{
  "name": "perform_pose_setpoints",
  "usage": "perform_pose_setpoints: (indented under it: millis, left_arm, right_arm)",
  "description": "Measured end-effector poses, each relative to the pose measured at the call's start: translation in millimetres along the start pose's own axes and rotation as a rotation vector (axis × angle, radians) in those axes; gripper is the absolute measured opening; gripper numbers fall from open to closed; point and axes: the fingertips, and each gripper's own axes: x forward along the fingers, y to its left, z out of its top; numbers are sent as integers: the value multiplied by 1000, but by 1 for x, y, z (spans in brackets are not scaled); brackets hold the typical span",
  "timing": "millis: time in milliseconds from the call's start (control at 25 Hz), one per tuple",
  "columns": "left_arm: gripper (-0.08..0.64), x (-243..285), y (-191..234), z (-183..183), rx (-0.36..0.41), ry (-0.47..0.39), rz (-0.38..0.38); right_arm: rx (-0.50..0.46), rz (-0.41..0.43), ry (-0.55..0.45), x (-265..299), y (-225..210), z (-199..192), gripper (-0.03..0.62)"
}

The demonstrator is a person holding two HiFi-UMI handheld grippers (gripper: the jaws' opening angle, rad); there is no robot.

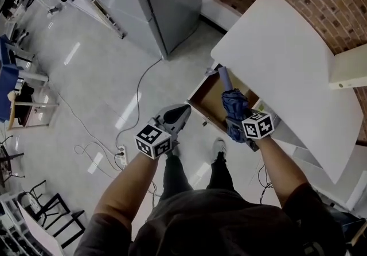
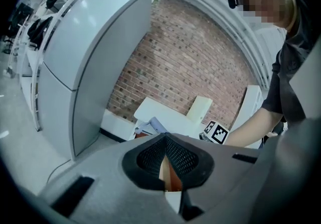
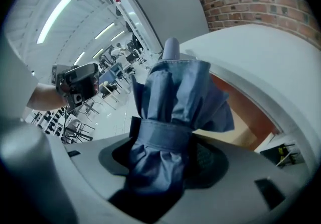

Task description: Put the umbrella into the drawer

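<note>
**Jaws: right clamped on the umbrella, left closed on nothing**

The jaws of the right gripper [image 3: 165, 165] are clenched on the folded blue fabric umbrella [image 3: 175, 97], gripping just below its wrap strap [image 3: 163, 135]. The jaws of the left gripper [image 2: 165, 155] are pressed together at the tips, with nothing between them.

The umbrella [image 1: 233, 105] is held over the open brown wooden drawer [image 1: 207, 99], with its pale lilac rounded end [image 1: 223, 77] pointing away from the person. No view shows whether it touches the drawer.

Hidden or cut off:
- In the head view, fabric and the marker cube [image 1: 257, 125] cover the jaws of the right gripper [image 1: 236, 127].
- The gripped end of the umbrella is buried between the pads in the right gripper view.
- The drawer's far side lies under the white flat table top [image 1: 287, 59] and behind the umbrella.

Differences between views:
- Only the right gripper view shows the strap and the drawer's tan floor [image 3: 246, 127].
- Only the head view shows the left gripper [image 1: 176, 115] held apart from the drawer, to its left, above the grey floor [image 1: 103, 77].
- The left gripper view shows the tall grey metal cabinet [image 2: 80, 62] upright against the red brick wall [image 2: 185, 62].
</note>
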Motion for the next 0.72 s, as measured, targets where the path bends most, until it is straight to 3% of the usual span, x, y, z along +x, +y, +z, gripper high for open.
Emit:
perform_pose_setpoints:
  millis: [280, 720]
  left_arm:
    - [-2, 19, 27, -51, -39, 14, -3]
    - [-2, 36, 47, -91, -57, 23, -14]
  right_arm:
    - [48, -45, 69, 49, -36, -26, 252]
    - [137, -182, 161, 100, -81, -44, 252]
